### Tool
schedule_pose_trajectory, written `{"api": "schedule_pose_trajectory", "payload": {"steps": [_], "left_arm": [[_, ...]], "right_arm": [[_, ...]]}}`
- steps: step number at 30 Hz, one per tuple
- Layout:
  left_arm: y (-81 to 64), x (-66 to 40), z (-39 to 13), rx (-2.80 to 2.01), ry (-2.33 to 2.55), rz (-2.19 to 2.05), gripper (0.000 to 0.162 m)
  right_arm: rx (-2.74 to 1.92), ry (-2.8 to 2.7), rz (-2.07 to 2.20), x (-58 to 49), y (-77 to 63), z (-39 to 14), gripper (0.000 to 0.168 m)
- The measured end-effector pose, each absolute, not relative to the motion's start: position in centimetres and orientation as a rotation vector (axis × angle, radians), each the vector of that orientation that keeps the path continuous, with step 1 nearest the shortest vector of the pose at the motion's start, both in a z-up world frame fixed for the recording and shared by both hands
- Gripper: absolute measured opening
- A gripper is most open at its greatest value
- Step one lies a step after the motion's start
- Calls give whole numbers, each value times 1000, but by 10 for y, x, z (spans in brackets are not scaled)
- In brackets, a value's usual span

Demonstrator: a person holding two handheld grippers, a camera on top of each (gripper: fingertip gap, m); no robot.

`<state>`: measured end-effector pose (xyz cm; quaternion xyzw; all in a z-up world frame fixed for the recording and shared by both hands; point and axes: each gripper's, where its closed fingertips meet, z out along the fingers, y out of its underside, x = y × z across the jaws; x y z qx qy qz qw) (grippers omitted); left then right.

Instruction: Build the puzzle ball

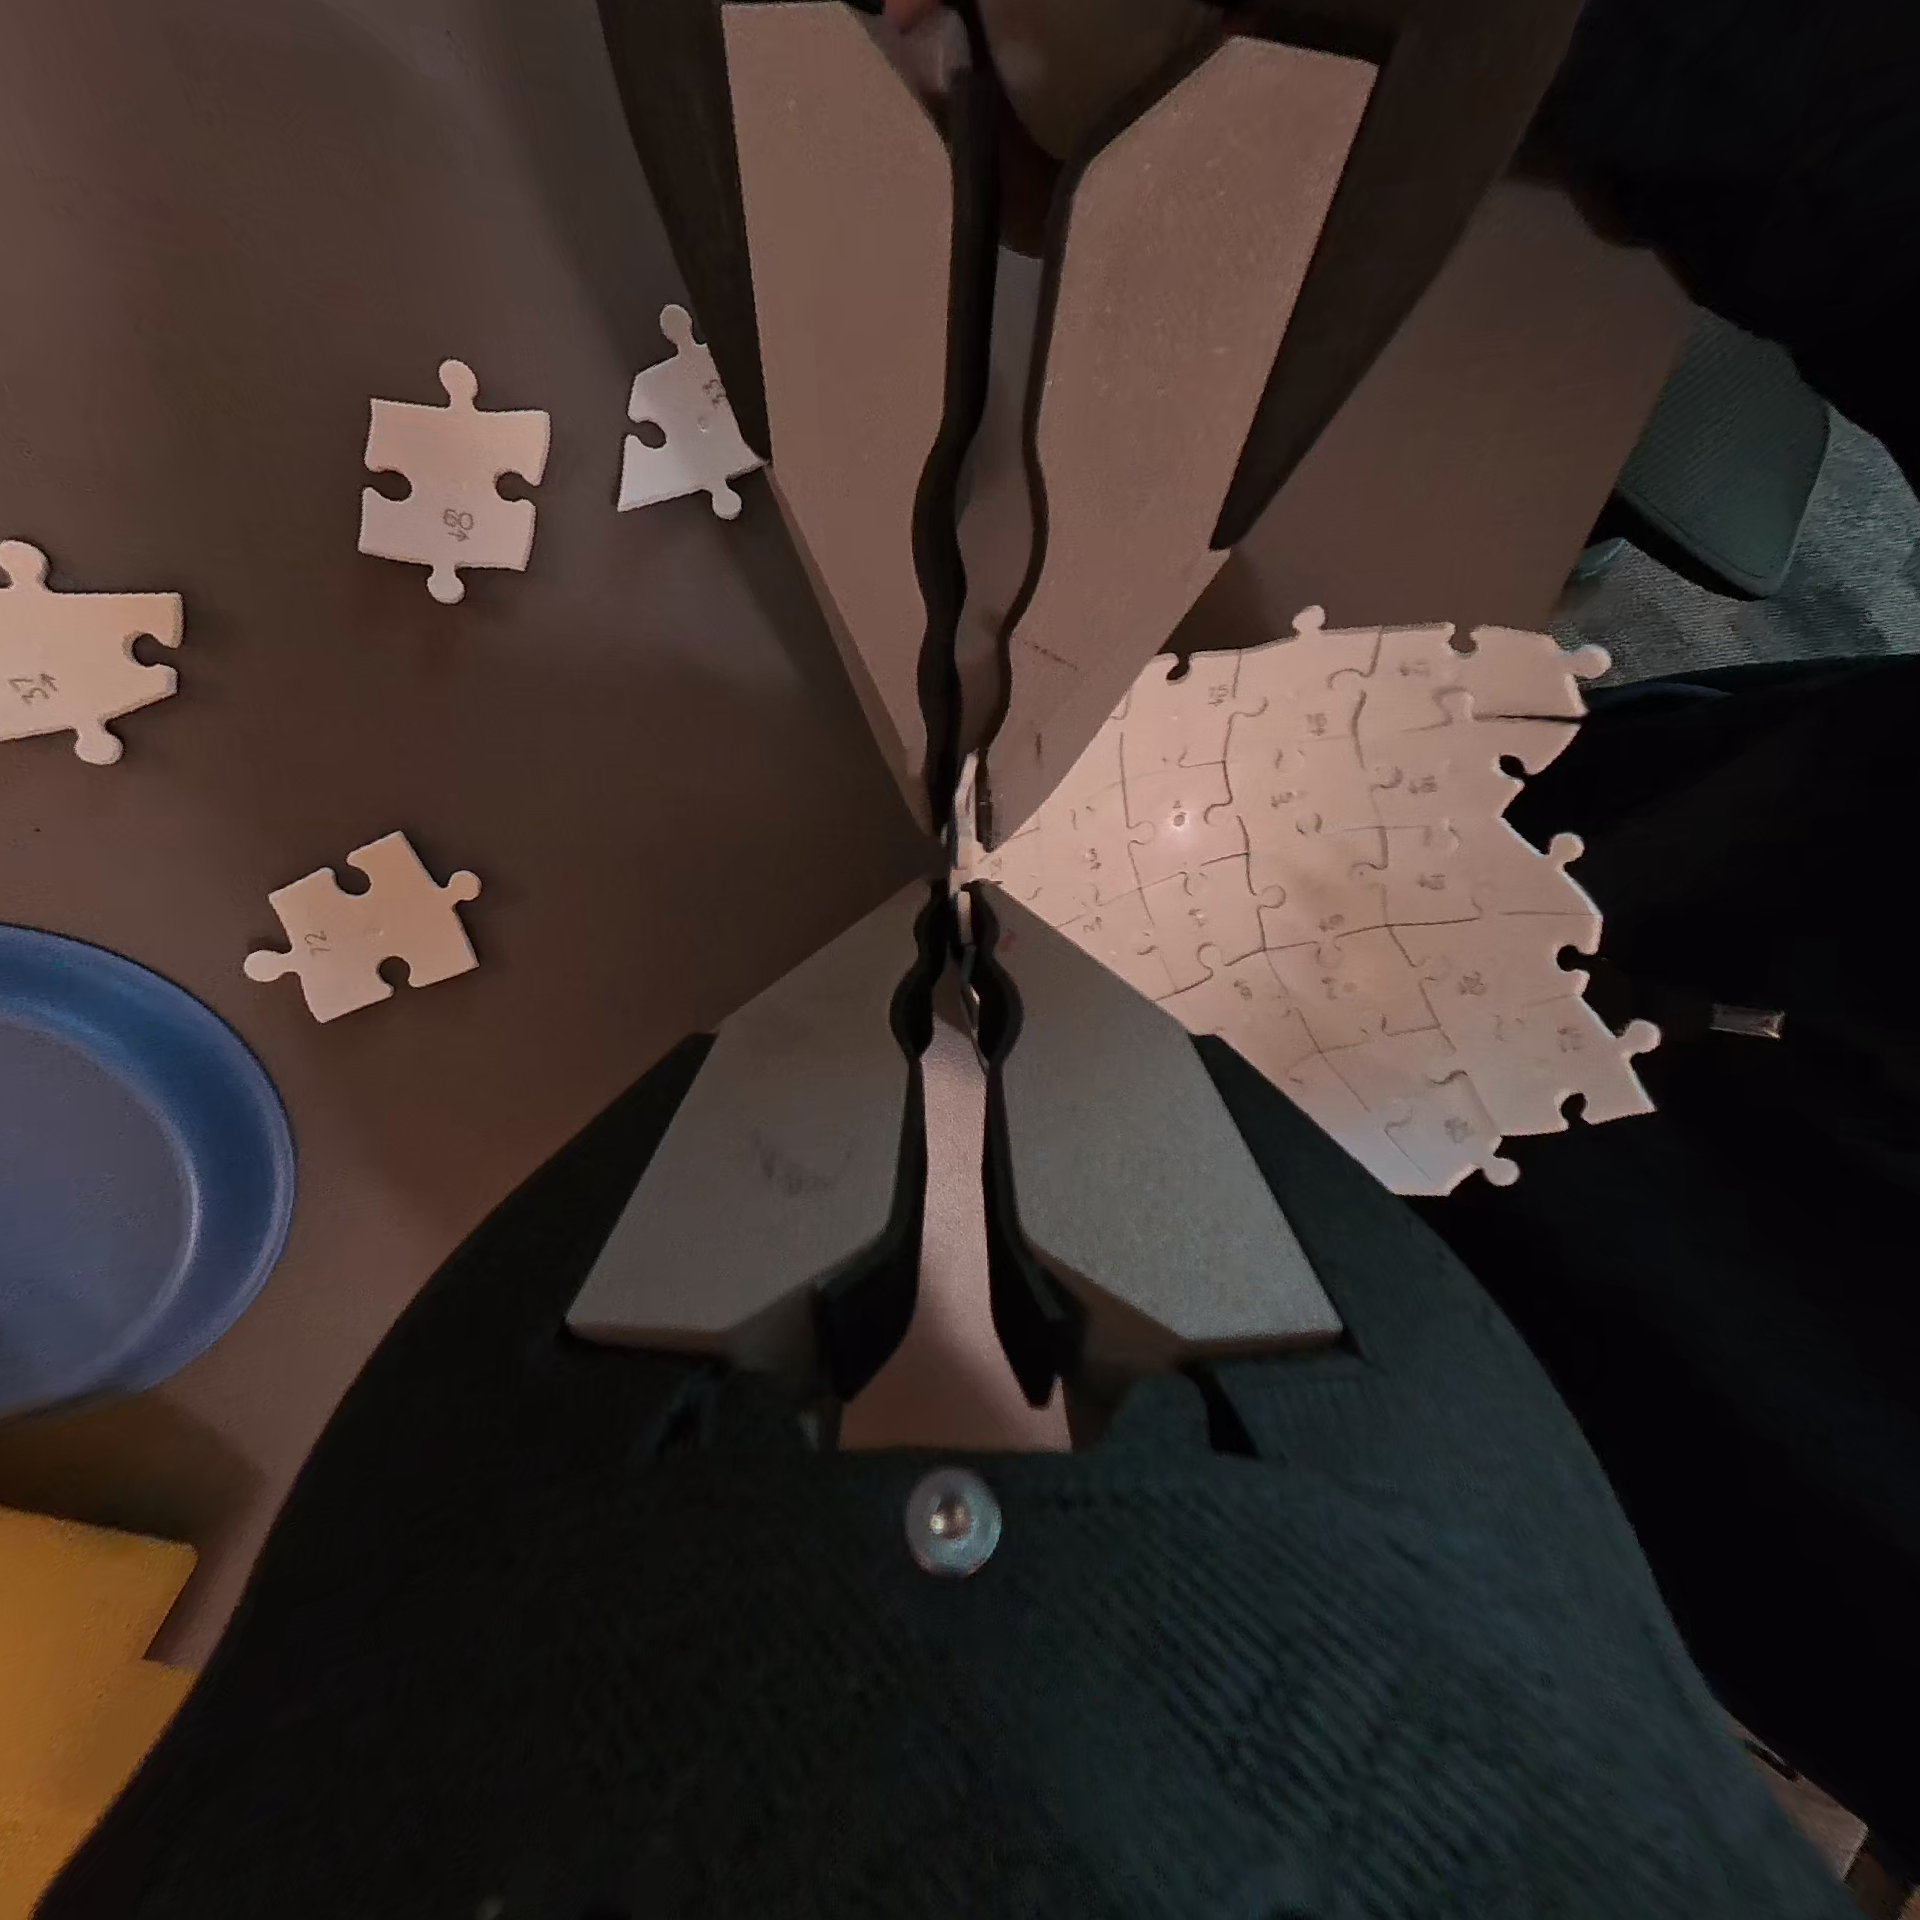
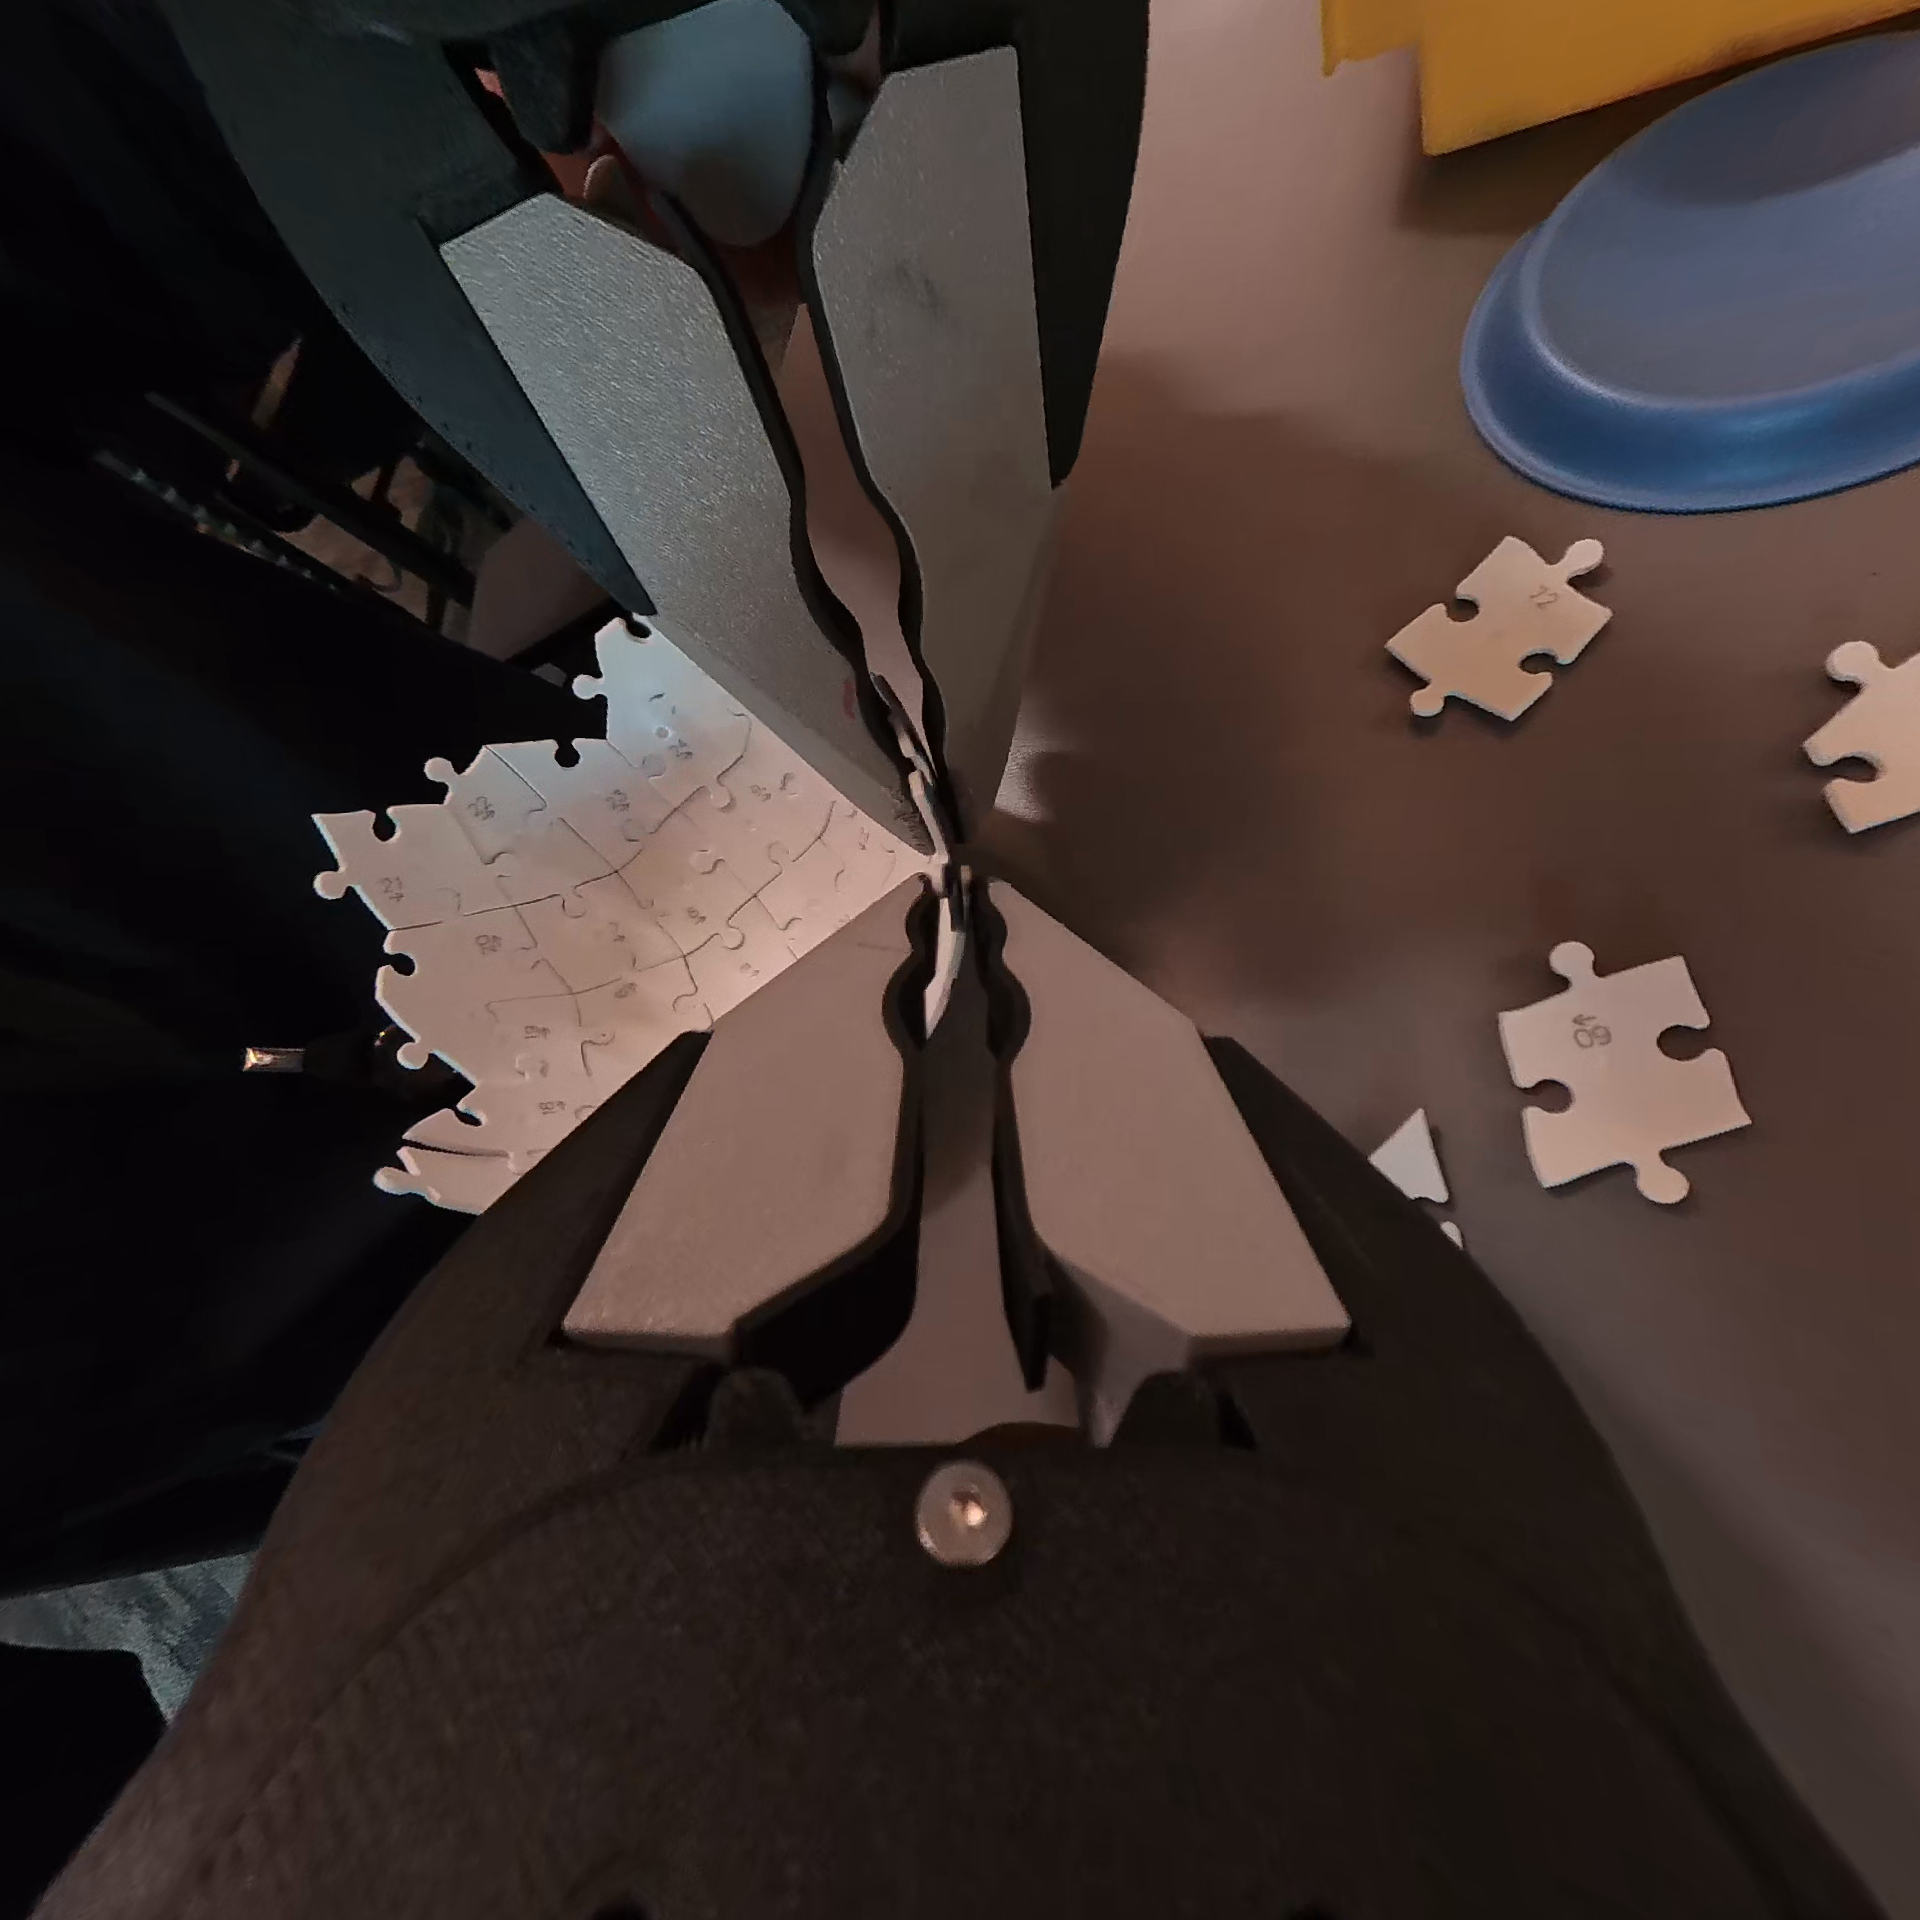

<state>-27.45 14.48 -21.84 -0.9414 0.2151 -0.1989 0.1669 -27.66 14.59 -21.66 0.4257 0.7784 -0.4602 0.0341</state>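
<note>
Both the left gripper (image 1: 956, 883) and right gripper (image 2: 961, 883) are clamped tip to tip on the edge of the assembled puzzle sheet (image 1: 1340, 904) (white, numbered), held above the brown table (image 1: 623, 748); loose pieces (image 1: 454, 478) and a blue plate (image 1: 135, 1164) lie beyond the jaws.

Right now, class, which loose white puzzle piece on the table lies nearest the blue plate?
The loose piece lying just beside the blue plate rim, tilted. The other three loose pieces lie farther off across the table.

Loose pieces (image 1: 454, 480) and blue plate (image 1: 125, 1174) beside open tabletop (image 1: 644, 727).
</note>
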Motion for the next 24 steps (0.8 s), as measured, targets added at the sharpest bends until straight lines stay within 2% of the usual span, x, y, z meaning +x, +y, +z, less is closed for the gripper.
{"api": "schedule_pose_trajectory", "payload": {"steps": [24], "left_arm": [[146,-277,-215,-2690,629,-531,0]], "right_arm": [[1254,2449,-1431,-281,138,-221,0]]}}
